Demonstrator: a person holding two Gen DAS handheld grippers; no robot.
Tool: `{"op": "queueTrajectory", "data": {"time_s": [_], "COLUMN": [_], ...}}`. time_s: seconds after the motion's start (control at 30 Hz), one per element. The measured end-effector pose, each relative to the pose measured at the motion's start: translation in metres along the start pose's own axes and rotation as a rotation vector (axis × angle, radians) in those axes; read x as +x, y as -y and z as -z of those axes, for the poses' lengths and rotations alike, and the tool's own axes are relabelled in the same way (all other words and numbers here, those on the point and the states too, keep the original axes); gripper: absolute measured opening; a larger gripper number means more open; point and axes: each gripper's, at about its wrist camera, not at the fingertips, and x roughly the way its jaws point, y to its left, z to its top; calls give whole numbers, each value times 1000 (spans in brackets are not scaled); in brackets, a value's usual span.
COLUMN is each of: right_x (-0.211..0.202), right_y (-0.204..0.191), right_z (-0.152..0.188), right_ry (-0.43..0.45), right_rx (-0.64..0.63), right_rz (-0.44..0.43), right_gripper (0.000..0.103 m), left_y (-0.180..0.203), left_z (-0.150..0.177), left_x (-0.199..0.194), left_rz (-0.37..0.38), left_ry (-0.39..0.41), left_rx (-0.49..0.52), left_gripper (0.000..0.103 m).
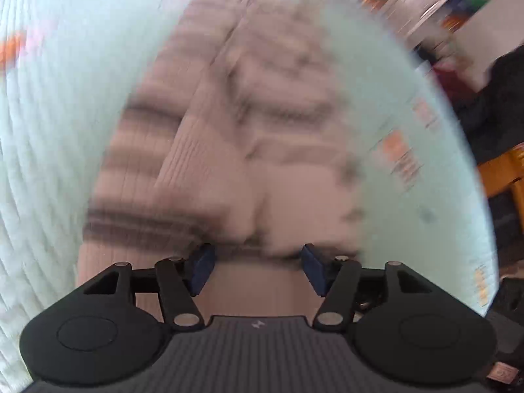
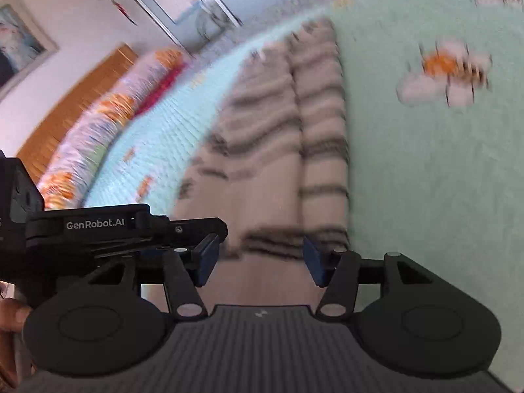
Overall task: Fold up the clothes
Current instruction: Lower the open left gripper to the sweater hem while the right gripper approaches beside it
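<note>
Both views are blurred.

In the left wrist view, the left gripper (image 1: 258, 267) fills the bottom edge, its two blue-padded fingers (image 1: 201, 267) spread apart. Between the pads lies the plain pinkish hem of a striped garment (image 1: 229, 137). Whether the pads touch the cloth is not clear, but they are not pressed together on it. From the gripper the garment runs away toward 12 o'clock, pale pink with dark grey stripes, lying flat and folded over on itself with a lengthwise crease. It rests on a pale green bedspread (image 1: 65, 131) that surrounds it on both sides. At 2 o'clock, past the bed's edge, dark and orange shapes are too blurred to name.

In the right wrist view, the right gripper (image 2: 258, 262) sits at 6 o'clock, its fingers also spread, with the same striped garment (image 2: 278, 137) lying between and beyond them. At 9 o'clock, just beside it, the black body of the left gripper (image 2: 124, 229) reaches in from the side. A fingertip (image 2: 13, 317) of a hand shows at 8 o'clock. The garment stretches toward 12 o'clock across the bedspread (image 2: 425, 180), which bears a printed orange and white flower (image 2: 445, 72) at 2 o'clock. At 10 o'clock lies a patterned pillow (image 2: 98, 124) against a wooden headboard (image 2: 75, 98).
</note>
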Motion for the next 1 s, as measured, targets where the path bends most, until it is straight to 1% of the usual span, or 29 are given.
{"op": "queueTrajectory", "data": {"time_s": [0.07, 0.13, 0.2, 0.23, 0.3, 0.4, 0.47, 0.57, 0.67, 0.7, 0.8, 0.87, 0.93, 0.97, 1.0], "right_x": [2, -5, -12, -14, -15, -17, -22, -30, -34, -33, -22, -11, 2, 11, 19], "right_y": [7, 3, 1, 0, 5, 17, 26, 34, 31, 29, 19, 11, 4, 1, -2], "right_z": [3, -2, -6, -8, -8, -5, -2, -1, -8, -12, -24, -28, -28, -26, -25], "right_ry": [-6, -5, 21, 34, 32, 23, 22, 32, 70, 80, 97, 89, 64, 42, 20], "right_rx": [35, 38, 38, 42, 70, 105, 142, 170, 155, 143, 96, 65, 21, -8, -38], "right_rz": [-19, -30, -46, -58, -73, -64, -79, -110, -118, -116, -96, -85, -61, -41, -21], "right_gripper": [57, 57, 57, 57, 57, 57, 57, 56, 43, 40, 38, 36, 34, 31, 30], "left_y": [-1, 0, -1, -2, -8, -16, -19, -17, -8, -5, 2, 5, 6, 6, 4], "left_z": [0, -4, -5, -5, -3, 2, 6, 3, -4, -6, -13, -17, -19, -20, -21], "left_x": [-10, -20, -28, -31, -30, -33, -39, -50, -58, -59, -56, -50, -42, -36, -30], "left_rz": [25, 44, 62, 70, 82, 103, 108, 105, 74, 48, -39, -87, -140, -164, -181], "left_ry": [18, 31, 39, 38, 18, 6, 6, 38, 100, 116, 143, 154, 161, 159, 146], "left_rx": [-4, -3, -4, -7, -30, -61, -59, -29, 19, 39, 97, 132, 162, 175, 182], "left_gripper": [61, 60, 61, 61, 61, 61, 61, 60, 59, 59, 56, 45, 41, 32, 27]}}
